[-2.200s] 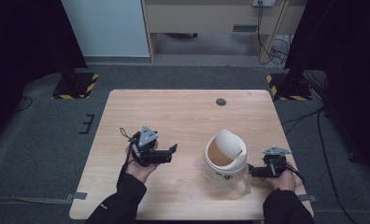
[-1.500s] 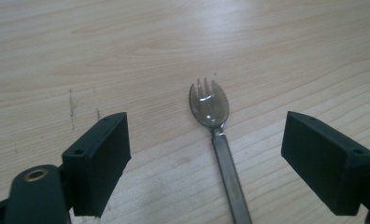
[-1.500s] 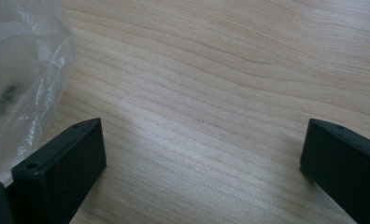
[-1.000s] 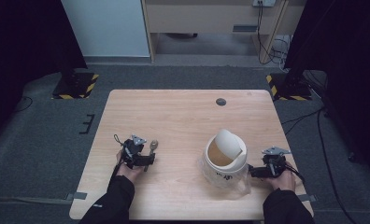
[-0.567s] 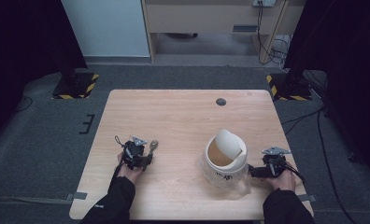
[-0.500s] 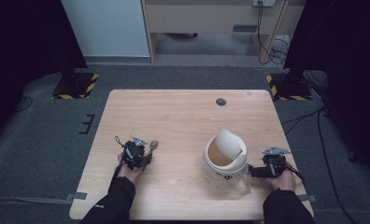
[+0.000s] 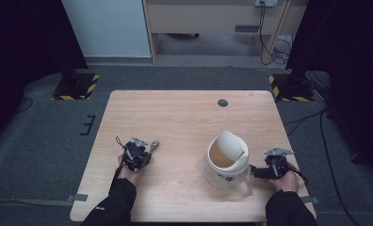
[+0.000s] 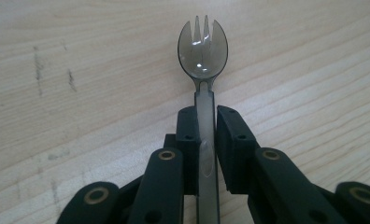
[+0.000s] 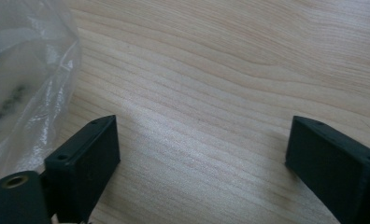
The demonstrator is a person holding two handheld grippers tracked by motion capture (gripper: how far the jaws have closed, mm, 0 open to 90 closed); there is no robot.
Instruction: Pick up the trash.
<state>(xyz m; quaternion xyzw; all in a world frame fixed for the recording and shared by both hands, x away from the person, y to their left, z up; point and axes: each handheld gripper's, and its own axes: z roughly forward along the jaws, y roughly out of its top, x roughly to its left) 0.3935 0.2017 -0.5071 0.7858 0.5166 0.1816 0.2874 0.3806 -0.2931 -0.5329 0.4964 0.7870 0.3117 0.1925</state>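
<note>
Left claw [image 8: 204, 140] clamped on smoky translucent plastic spork [image 8: 202, 46].

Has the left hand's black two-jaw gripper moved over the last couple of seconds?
Yes. The left gripper, clamped on a clear plastic spork, has shifted left, away from the white swing-lid bin.

We see the wooden table [image 7: 184, 122] evenly lit from above, while the surrounding floor and both far corners fall into deep darkness. Glare glints on the clear spork [image 8: 202, 46]; the plastic bag [image 9: 19, 70] beside the right gripper is blurred.
</note>
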